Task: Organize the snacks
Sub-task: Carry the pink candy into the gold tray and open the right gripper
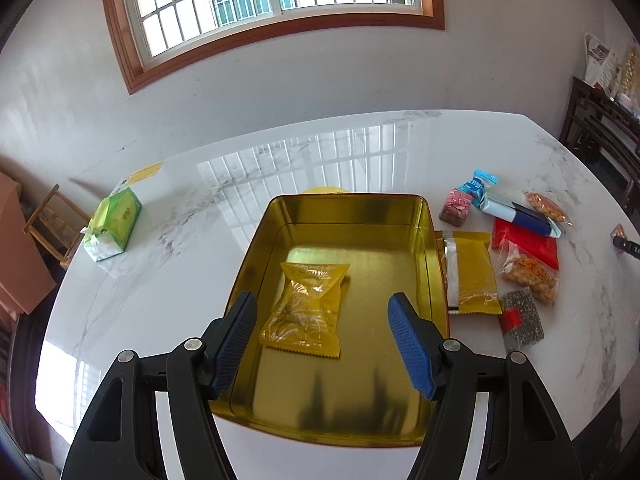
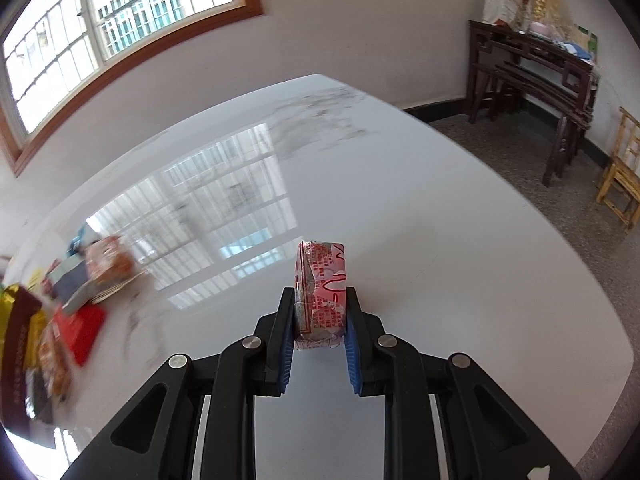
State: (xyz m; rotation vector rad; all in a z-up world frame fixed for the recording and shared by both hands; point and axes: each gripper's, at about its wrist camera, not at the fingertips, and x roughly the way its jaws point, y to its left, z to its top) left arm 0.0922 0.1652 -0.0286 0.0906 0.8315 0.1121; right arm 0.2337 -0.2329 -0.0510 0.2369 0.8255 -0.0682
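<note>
Nearest us, our right gripper [image 2: 320, 312] is clenched on a small red-and-white wrapped snack block [image 2: 321, 280], lifted over the bare marble table [image 2: 460, 240]. The block looks light and firm under crinkly film, likely slippery; we judge the flat sides the best hold. Our left gripper [image 1: 322, 312] hangs released, jaws apart and empty, above the gold tin [image 1: 348, 208]. Inside, at about 9 o'clock from its centre, lies a yellow packet [image 1: 308, 304], soft and puffy. Beyond the tin's rim at 3 o'clock, the remaining snacks [image 1: 520, 248] lie clustered; at 10 o'clock sits a green tissue pack [image 1: 114, 222].
</note>
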